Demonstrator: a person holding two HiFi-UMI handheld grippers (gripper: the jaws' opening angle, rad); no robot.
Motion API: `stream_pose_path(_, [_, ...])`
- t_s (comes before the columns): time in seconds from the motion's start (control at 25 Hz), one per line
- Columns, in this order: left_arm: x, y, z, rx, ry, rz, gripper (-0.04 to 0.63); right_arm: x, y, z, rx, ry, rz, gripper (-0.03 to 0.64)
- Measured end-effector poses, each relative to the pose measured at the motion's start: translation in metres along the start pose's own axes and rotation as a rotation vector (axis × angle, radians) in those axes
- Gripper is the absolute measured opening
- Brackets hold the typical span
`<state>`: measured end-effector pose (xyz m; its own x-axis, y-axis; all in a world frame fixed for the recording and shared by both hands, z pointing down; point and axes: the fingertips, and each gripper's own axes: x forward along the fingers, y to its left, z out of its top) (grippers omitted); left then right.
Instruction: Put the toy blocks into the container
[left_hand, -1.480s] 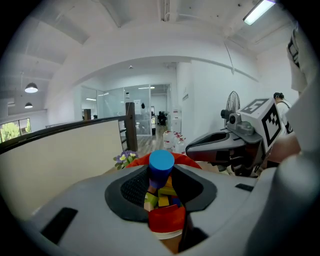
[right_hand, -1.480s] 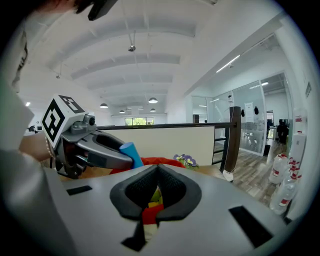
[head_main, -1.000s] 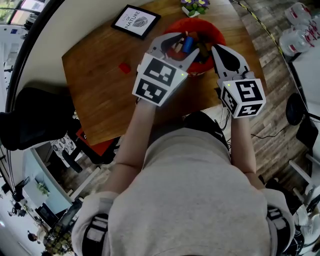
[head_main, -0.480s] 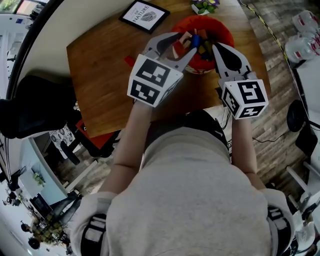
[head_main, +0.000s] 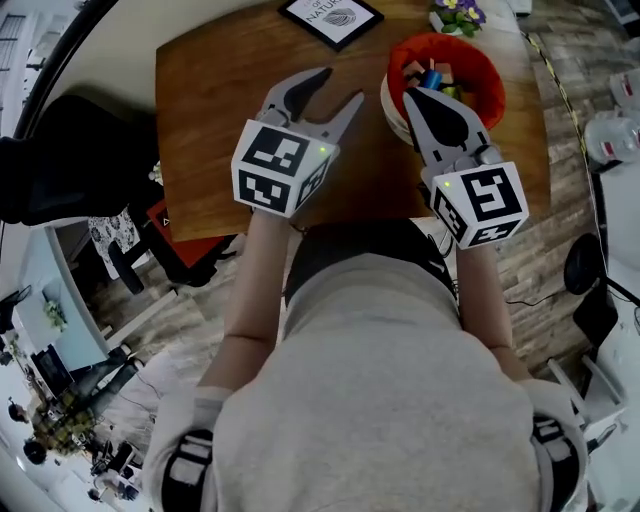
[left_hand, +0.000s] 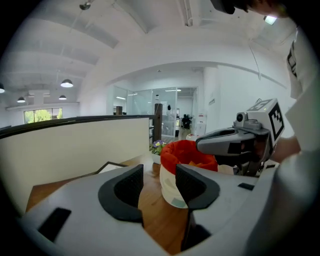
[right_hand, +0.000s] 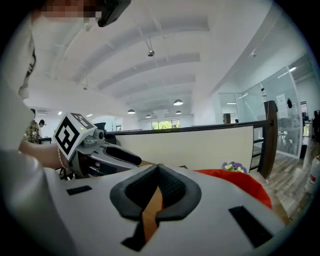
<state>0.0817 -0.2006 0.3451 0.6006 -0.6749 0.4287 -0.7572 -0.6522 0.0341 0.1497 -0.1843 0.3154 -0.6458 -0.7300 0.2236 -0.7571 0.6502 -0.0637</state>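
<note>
The red fabric container (head_main: 485, 70) stands at the table's far right with several coloured blocks (head_main: 432, 78) inside. No loose block shows on the table. My left gripper (head_main: 335, 88) hovers open and empty over bare wood, left of the container. In the left gripper view the jaws of the left gripper (left_hand: 159, 175) stand apart, with the container (left_hand: 187, 155) beyond them. My right gripper (head_main: 412, 98) is shut on nothing, its tip at the container's near left rim. In the right gripper view its pads (right_hand: 167, 182) meet, with the container (right_hand: 245, 185) to the right.
A framed picture (head_main: 330, 15) and a small flower pot (head_main: 455, 12) sit at the far edge of the wooden table (head_main: 220, 130). A black chair (head_main: 60, 150) stands to the left. The table's near edge runs just under both grippers.
Both grippers have drawn back and left from above the container. The left one now hangs over bare table. The red block seen on the table earlier is out of sight.
</note>
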Motion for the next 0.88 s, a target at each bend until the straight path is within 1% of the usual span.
stream_pose_path(0.12, [-0.016,0.014,-0.016,-0.034,0.014,0.047,0.202,0.012,0.021,0.001,-0.007,0.004,0.057,0.012])
stream_pose_path(0.4, [-0.043,0.041,-0.046,-0.110,0.019,0.124,0.202,0.041,0.066,-0.005,-0.044,0.042,0.174,0.012])
stream_pose_path(0.52, [-0.052,0.050,-0.057,-0.140,0.021,0.145,0.202,0.056,0.078,-0.013,-0.056,0.074,0.204,0.012])
stream_pose_path(0.68, [-0.059,0.063,-0.079,-0.172,0.055,0.167,0.202,0.077,0.096,-0.032,-0.057,0.131,0.248,0.012])
stream_pose_path(0.88, [-0.058,0.077,-0.105,-0.220,0.091,0.185,0.202,0.099,0.102,-0.052,-0.057,0.187,0.274,0.012])
